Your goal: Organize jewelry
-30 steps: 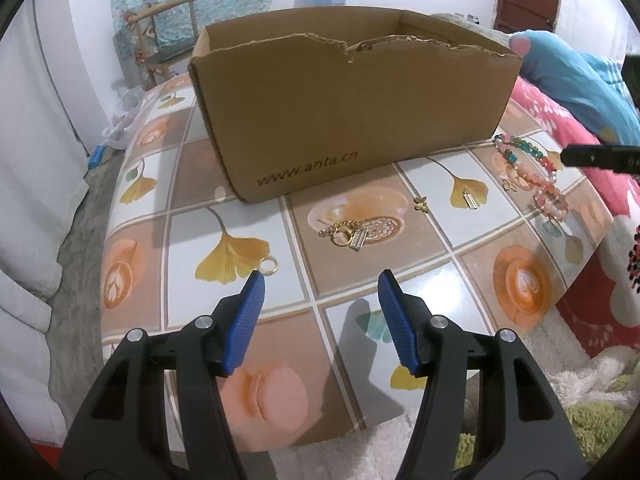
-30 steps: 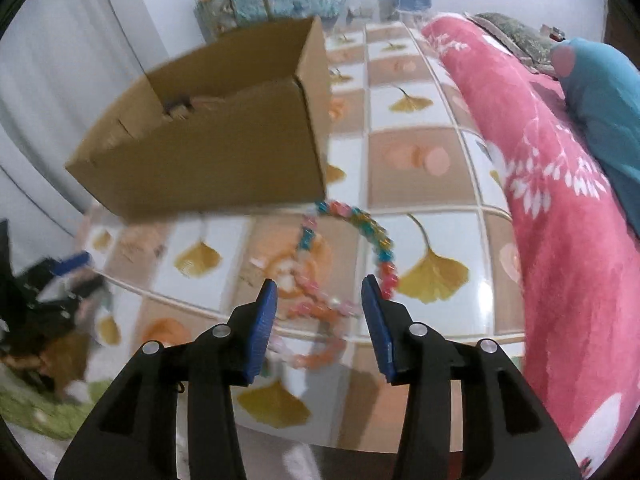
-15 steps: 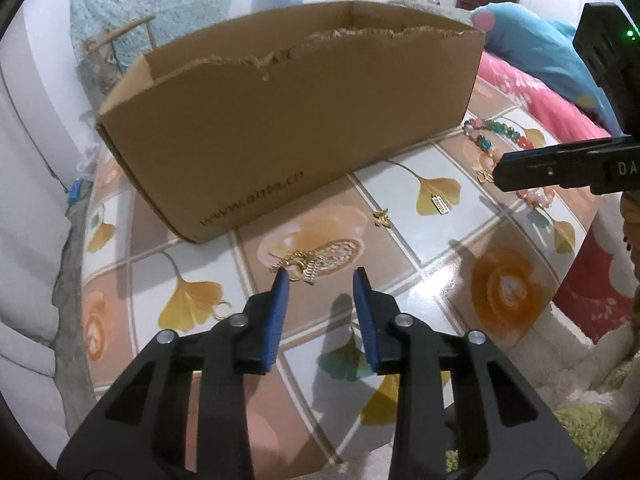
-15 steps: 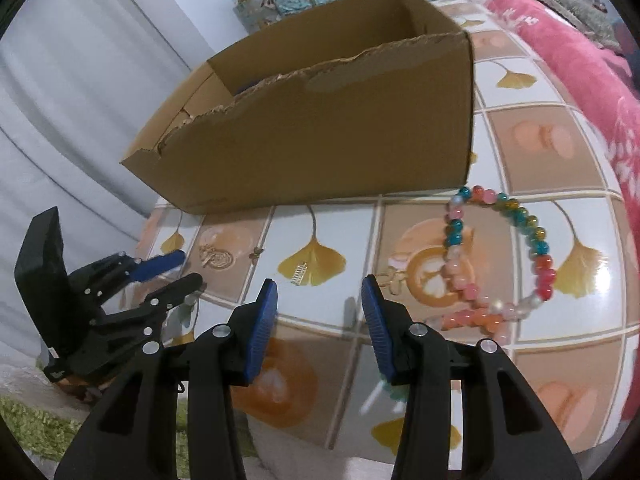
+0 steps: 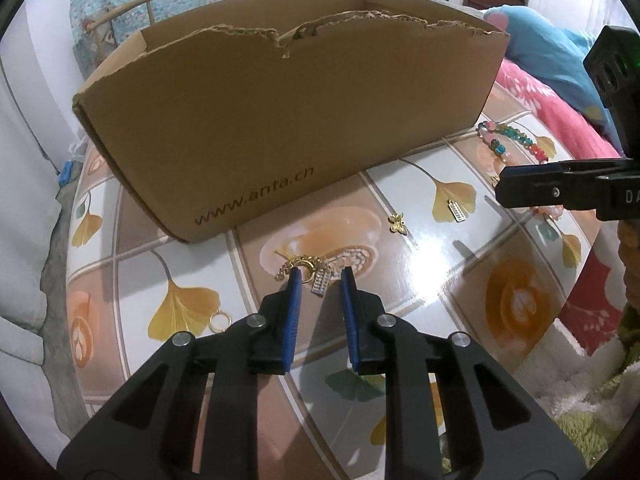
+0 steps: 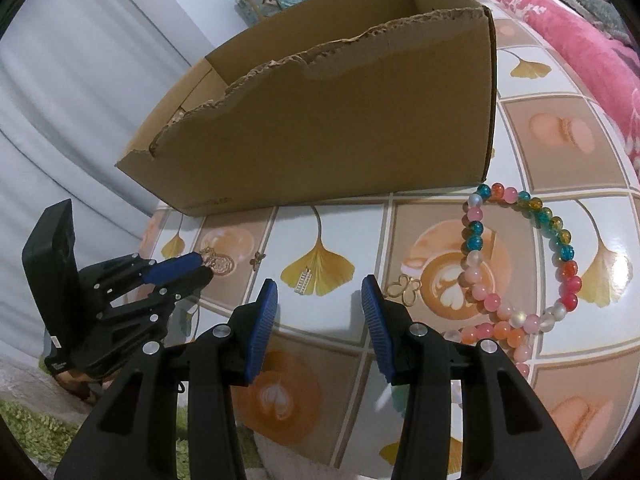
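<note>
A brown cardboard box [image 5: 280, 120] stands open-topped on the tiled table [image 5: 440, 280]. In front of it lies a gold chain cluster with a small rectangular charm [image 5: 320, 285]. My left gripper [image 5: 321, 274] points down at it, its jaws closing with the charm between the blue tips, which do not press on it. A gold butterfly [image 5: 398, 223] and a gold bar pendant [image 5: 456, 211] lie to the right. My right gripper [image 6: 319, 286] hangs open over the table with nothing in it, the bar pendant [image 6: 303, 282] just beyond it. A coloured bead bracelet [image 6: 474, 242] lies to its right.
A gold ring [image 5: 220, 322] lies left of the left gripper. A gold outline charm [image 6: 404, 288] and pink bead strands [image 6: 492, 330] lie near the right gripper's right finger. Pink bedding [image 6: 580, 32] borders the table on the right; a green rug [image 6: 24, 432] lies below its front edge.
The left gripper has moved forward to the gold chain cluster and its jaws have narrowed around it. The right gripper has swung left from the bracelet toward the bar pendant, its opening unchanged.
</note>
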Available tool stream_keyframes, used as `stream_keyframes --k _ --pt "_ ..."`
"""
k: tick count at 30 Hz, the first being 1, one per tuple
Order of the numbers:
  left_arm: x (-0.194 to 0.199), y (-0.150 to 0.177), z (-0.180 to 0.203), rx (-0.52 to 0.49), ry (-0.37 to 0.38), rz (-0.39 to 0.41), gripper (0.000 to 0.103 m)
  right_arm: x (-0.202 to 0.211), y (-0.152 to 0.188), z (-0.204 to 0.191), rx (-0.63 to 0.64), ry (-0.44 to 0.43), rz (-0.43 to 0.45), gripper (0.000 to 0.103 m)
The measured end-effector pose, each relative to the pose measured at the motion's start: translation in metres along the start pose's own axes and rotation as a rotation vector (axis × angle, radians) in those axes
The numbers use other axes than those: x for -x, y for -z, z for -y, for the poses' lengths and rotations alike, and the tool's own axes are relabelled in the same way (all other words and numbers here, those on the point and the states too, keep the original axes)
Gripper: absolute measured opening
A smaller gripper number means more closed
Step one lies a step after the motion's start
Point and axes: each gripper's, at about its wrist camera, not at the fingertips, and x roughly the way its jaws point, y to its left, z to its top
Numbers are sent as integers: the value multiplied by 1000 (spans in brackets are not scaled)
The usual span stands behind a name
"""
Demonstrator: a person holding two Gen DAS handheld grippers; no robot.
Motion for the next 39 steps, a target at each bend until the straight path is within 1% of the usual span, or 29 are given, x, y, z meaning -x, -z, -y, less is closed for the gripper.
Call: stream_keyframes --k 4,6,8,10,12,14,16,18,19,20,22,27,31,34,36,39 --pt "-2 -2 -1 -11 -7 5 19 1 0 2 -7 -7 1 43" --pt "-3 -4 -2 -13 -8 7 21 2 0 3 -11 -11 0 43" --pt "-4 -5 -3 -10 -18 9 36 0 0 3 -14 -11 0 43" --pt "-5 -6 -7 3 -18 5 41 0 0 3 -17 -13 1 43" --pt "-2 -5 -9 13 -15 -3 41 1 0 3 -17 -14 3 43" --pt "4 -2 -7 3 -1 7 41 2 0 3 -16 -15 5 43" --pt "12 2 -2 -28 6 23 41 3 0 4 -14 -15 4 43" --pt "14 6 6 -65 17 14 41 2 0 4 -15 -15 2 43" --pt "13 7 9 -76 14 8 40 1 0 4 -15 -17 1 43" --pt "12 8 11 -88 13 3 35 1 0 3 -15 -18 1 43" --pt "8 7 14 -98 8 -10 29 0 -1 2 -14 -22 2 43" --pt "6 2 4 -59 10 -10 21 -1 -1 0 -11 -24 3 43" --pt "2 -1 -1 -57 20 -16 16 -1 -1 2 -19 -25 1 43" --pt "1 -3 1 -66 17 -18 5 -2 -2 3 -24 -27 0 43" --pt "2 -3 2 -74 13 -20 5 -1 -2 4 -24 -29 0 43" --pt "7 -1 1 -74 9 -13 1 -1 -2 4 -23 -28 0 43"
